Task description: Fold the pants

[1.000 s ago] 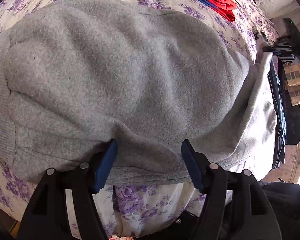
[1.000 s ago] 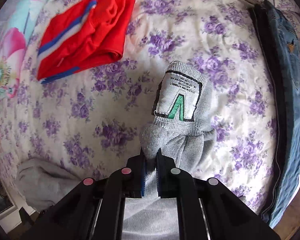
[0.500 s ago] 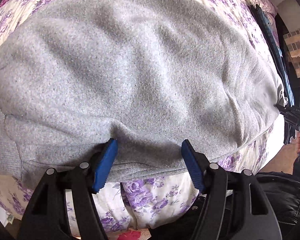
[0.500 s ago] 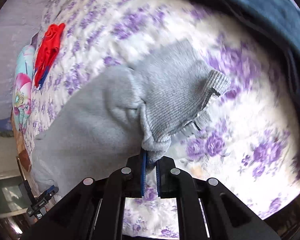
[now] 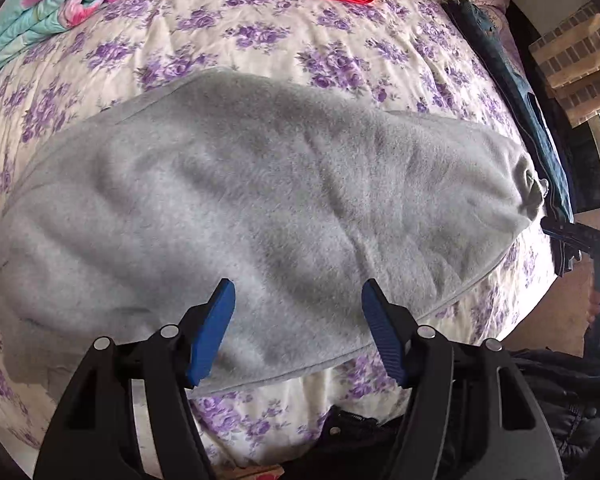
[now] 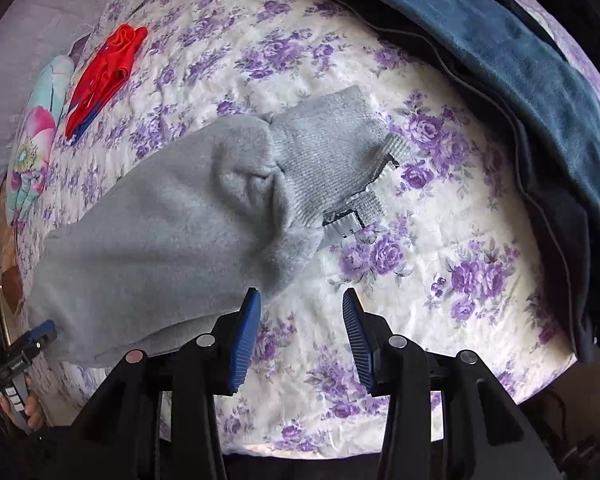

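Now the gray pants [image 5: 260, 208] lie flat on the bed [image 6: 380, 340]; left gripper [image 5: 298, 328] fingers wide, right gripper [image 6: 300, 334] fingers opening, both empty.

Daylight floods both my views, bright and even, with a blown-out white patch at the right edge of my left-hand view. The fuzzy grey fleece pants [image 5: 260, 208] show soft shadows in their wrinkles. The fisheye bulges the purple-flowered quilted bedspread [image 6: 420, 280], the corners go black, and everything looks sharp.
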